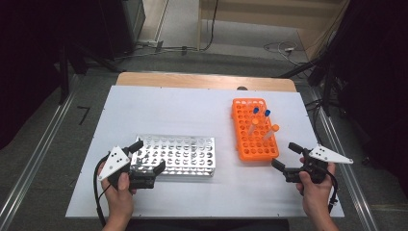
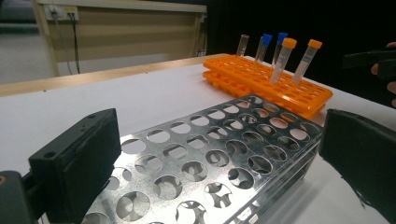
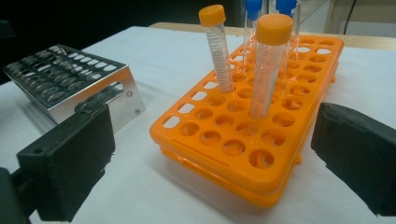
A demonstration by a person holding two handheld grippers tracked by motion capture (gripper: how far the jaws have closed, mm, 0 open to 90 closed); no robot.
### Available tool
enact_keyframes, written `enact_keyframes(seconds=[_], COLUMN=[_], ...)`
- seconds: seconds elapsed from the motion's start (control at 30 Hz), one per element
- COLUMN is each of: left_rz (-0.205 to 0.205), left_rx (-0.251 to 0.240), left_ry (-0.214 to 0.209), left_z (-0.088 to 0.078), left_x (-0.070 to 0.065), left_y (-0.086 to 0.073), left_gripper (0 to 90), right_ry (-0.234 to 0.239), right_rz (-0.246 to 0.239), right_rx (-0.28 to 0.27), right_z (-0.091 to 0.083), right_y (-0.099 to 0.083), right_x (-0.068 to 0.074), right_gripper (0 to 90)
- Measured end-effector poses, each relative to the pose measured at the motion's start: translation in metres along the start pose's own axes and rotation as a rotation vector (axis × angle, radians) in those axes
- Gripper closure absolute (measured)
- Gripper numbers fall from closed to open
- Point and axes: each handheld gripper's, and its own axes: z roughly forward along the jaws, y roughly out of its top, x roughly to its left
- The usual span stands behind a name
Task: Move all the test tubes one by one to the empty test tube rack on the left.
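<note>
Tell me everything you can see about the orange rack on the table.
The orange rack looks like plastic, built in two layers, its top a grid of round holes. It lies flat on the white table, right of the metal rack. Two orange-capped tubes, two blue-capped tubes and one uncapped tube stand in it. No jaws touch it.

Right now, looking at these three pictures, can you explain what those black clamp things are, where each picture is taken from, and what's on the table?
A person holds a hand-held clamp tool in each hand: the left gripper and the right gripper. One picture looks down from above the white table. The other two come from small cameras riding on each gripper, looking out between its black jaws. On the table are a metal rack, with no tubes seen in it, and an orange rack holding capped tubes, orange and blue. Both grippers are open and hold nothing.
</note>
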Motion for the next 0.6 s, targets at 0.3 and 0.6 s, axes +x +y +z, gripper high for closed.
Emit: enact_keyframes(seconds=[0.3,0.6], left_rz=[0.019,0.035], left_rx=[0.012,0.039], left_ry=[-0.008,-0.028], left_z=[0.004,0.012], left_x=[-0.006,-0.011], left_y=[0.006,0.007], left_gripper=[0.0,0.0], right_ry=[-0.135,-0.178], right_rz=[0.037,0.073], right_rx=[0.026,0.052], right_z=[0.013,0.038], right_y=[0.008,0.014], right_x=[-0.001,-0.014], right_gripper=[20.1,47.7])
